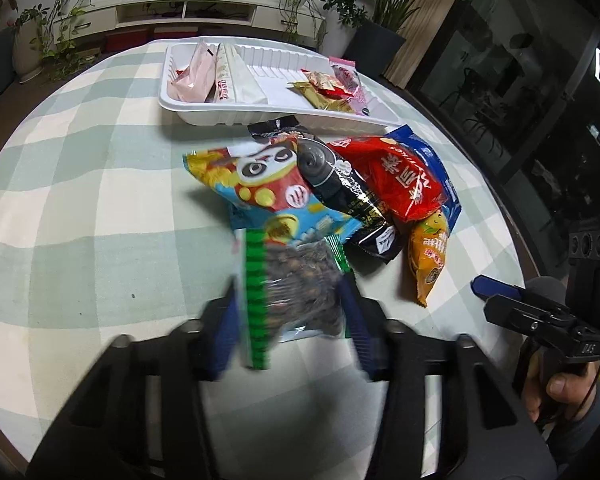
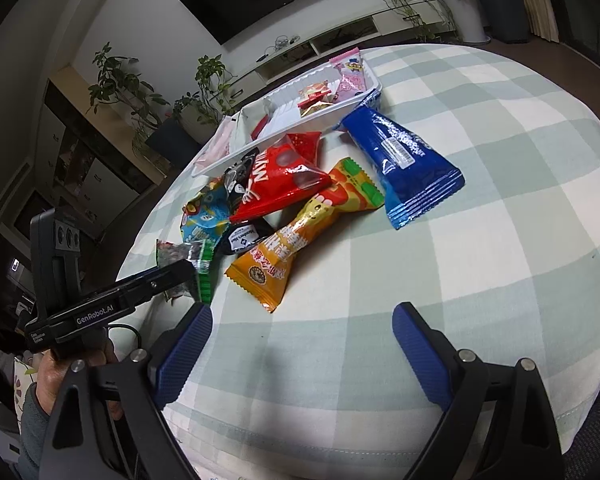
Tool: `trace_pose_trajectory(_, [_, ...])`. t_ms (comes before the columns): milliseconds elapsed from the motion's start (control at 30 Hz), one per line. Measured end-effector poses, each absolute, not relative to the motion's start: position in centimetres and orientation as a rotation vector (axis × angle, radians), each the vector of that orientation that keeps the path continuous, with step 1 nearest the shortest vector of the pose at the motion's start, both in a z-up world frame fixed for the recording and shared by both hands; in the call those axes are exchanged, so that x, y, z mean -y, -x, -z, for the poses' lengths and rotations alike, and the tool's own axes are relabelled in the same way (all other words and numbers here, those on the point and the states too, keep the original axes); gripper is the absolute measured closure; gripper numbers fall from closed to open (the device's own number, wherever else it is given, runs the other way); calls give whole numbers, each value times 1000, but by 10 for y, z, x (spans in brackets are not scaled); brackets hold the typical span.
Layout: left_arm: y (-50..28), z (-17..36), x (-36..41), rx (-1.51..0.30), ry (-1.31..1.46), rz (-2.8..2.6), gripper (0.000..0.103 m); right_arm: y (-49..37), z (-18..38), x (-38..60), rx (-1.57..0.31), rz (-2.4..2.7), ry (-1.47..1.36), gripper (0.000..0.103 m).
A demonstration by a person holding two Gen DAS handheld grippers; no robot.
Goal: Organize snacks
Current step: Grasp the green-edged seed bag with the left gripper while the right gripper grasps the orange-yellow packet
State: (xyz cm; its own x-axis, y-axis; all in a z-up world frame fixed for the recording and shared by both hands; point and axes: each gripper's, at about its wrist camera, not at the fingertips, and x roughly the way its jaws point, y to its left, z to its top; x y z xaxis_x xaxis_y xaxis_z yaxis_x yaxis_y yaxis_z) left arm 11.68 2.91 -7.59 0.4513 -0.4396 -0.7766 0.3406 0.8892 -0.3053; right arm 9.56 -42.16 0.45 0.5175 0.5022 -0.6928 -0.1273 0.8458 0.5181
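Note:
My left gripper (image 1: 290, 312) is shut on a green-edged clear packet of dark nuts (image 1: 296, 284), at the near end of a snack pile; the packet also shows in the right wrist view (image 2: 188, 258). The pile holds a panda-print blue bag (image 1: 260, 184), a black packet (image 1: 348, 196), a red bag (image 1: 396, 176), an orange packet (image 1: 430, 256) and a blue bag (image 2: 404, 160). A white tray (image 1: 204, 110) behind the pile holds pink and white packets (image 1: 204, 76) and small red and gold snacks (image 1: 324, 88). My right gripper (image 2: 302, 344) is open and empty, low over the tablecloth, right of the pile.
The round table has a green and white checked cloth (image 1: 80, 200). Its edge curves close on the right (image 1: 512, 216). Potted plants (image 1: 380, 12) and a low white TV cabinet (image 1: 188, 12) stand beyond the table.

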Motion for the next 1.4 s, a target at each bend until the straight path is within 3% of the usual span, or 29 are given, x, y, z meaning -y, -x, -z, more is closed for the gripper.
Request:
trace_pose_trajectory(133, [-115, 76, -29, -988, 111, 478, 63, -96, -7, 420, -961, -388, -429, 13])
trace_pose_trajectory(167, [-115, 76, -28, -988, 111, 479, 73, -97, -9, 420, -960, -386, -427, 13])
trace_pose_trajectory(300, [-111, 76, -25, -990, 97, 494, 76, -102, -15, 416, -956, -381, -419, 15])
trace_pose_trajectory(367, [-107, 76, -24, -992, 103, 512, 90, -108, -20, 412, -952, -378, -406, 15])
trace_pose_trajectory(533, [-96, 77, -23, -993, 105, 524, 90, -133, -21, 394, -999, -364, -358, 18])
trace_pose_trajectory(900, [-78, 77, -30, -992, 136, 536, 90, -160, -6, 379, -1084, -347, -341, 37])
trace_pose_trajectory(967, [-77, 77, -29, -992, 138, 540, 90, -163, -5, 382, -1087, -342, -341, 52])
trace_pose_trajectory(1067, [-75, 76, -28, -990, 139, 543, 90, -163, -2, 389, -1094, -355, -351, 65])
trace_pose_trajectory(1400, [-71, 75, -29, -988, 170, 557, 90, -146, -3, 404, -1097, -385, -407, 79])
